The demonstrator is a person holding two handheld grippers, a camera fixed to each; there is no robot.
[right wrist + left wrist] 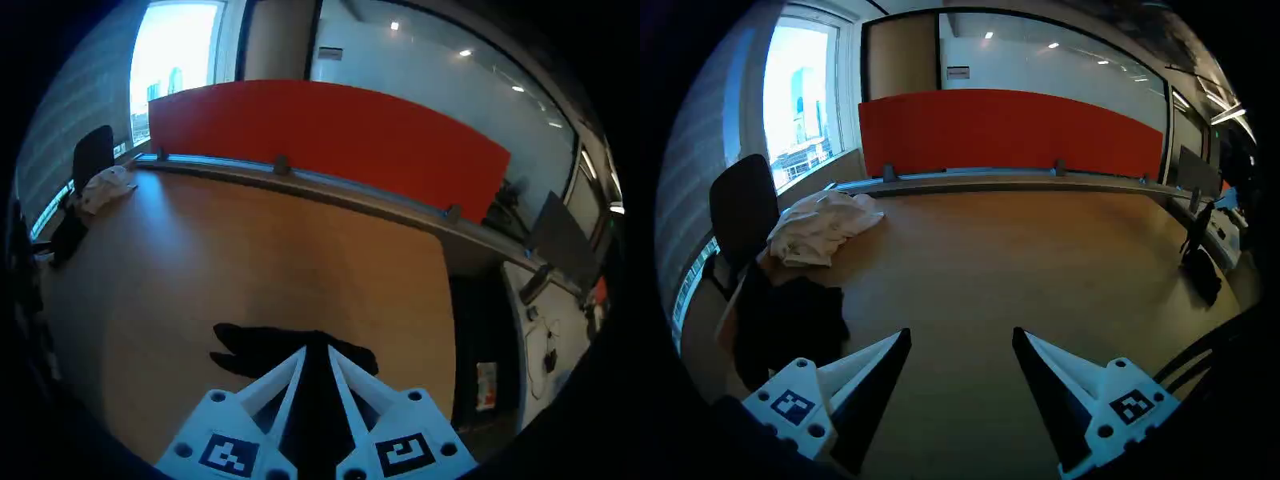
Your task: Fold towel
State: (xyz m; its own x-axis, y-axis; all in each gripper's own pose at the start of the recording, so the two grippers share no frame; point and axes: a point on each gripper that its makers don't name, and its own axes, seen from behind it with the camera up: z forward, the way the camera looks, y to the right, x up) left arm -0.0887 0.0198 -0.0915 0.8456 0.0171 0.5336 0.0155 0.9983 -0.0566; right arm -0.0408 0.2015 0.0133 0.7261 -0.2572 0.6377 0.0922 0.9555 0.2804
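A black towel (264, 346) lies flat on the wooden table (240, 256), close to the near edge. My right gripper (317, 352) is shut on the towel's near part, and dark cloth runs back between its two white fingers. My left gripper (960, 340) hovers open above the bare table (1000, 256), holding nothing. A crumpled white towel (822, 226) sits at the table's far left corner, and it appears small in the right gripper view (106, 187). A heap of black cloth (792, 320) lies just left of my left gripper's left finger.
A red divider panel (1008, 132) and a metal rail (1000, 180) run along the table's far edge. A black office chair (740, 208) stands at the left by the window. A black object (1202, 272) rests at the table's right edge. A monitor (560, 228) stands beyond the table's right end.
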